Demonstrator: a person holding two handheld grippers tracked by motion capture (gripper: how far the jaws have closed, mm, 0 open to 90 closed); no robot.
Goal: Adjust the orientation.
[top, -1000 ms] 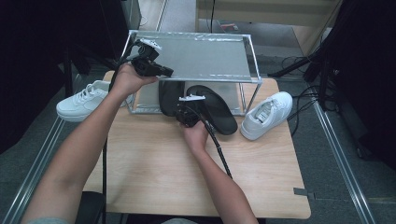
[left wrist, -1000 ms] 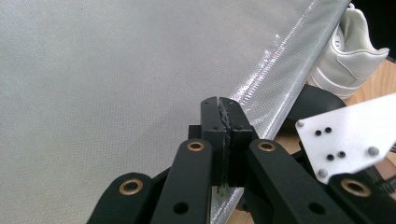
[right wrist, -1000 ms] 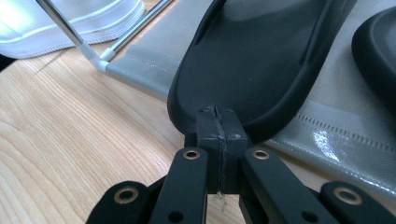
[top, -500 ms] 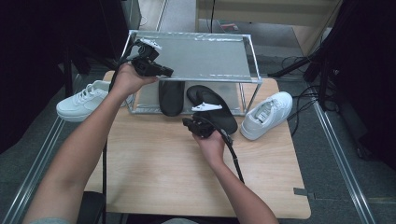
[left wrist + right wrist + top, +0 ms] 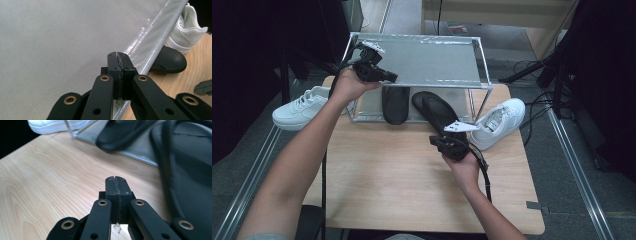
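Observation:
Two black slippers lie on the rack's lower level: one point(image 5: 395, 102) straight under the shelf, the other point(image 5: 434, 107) angled out onto the wooden table. My left gripper point(image 5: 393, 78) is shut and empty, hovering at the front left edge of the rack's grey top shelf point(image 5: 432, 57). In the left gripper view the closed tips point(image 5: 117, 56) sit over that shelf point(image 5: 50, 37), with a slipper toe point(image 5: 170, 61) beyond. My right gripper point(image 5: 434, 141) is shut and empty above the table, just in front of the angled slipper. Its tips point(image 5: 116, 180) point along the wood beside the slipper point(image 5: 190, 170).
A white sneaker point(image 5: 302, 107) sits off the table's left edge beside the rack. Another white sneaker point(image 5: 502, 122) lies right of the rack on the table point(image 5: 387, 180). Cables trail from both grippers. Dark furniture stands on both sides.
My right hand has pulled back from the slippers, moving right and toward the near side of the table. The left hand has stayed put. The slippers have not moved.

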